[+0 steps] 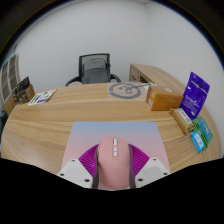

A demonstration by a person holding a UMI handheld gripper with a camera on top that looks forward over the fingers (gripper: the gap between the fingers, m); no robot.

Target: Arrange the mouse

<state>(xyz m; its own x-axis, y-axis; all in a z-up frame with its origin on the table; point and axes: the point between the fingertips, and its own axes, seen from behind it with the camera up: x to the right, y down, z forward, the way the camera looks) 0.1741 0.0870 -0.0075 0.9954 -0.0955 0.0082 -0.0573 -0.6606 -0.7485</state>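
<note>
Hand-held gripper [113, 172] clamped on a pale pink computer mouse [114, 163], both magenta pads [91, 160] pressing its sides, over a pastel pink-blue desk mat [112, 135] on the wooden tabletop [60, 115]. Beyond the mat: grey mesh office chair [95, 68]; cardboard box [163, 99] right of mat.

Mouse [117, 165] rear hidden betw. tool [113, 178] pads; box [195, 96] print too small.

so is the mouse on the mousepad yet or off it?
On it. The pink mouse sits between the gripper's fingers, with the pastel mousepad showing around it on the wooden desk. Whether the fingers grip it: cannot tell.
</note>
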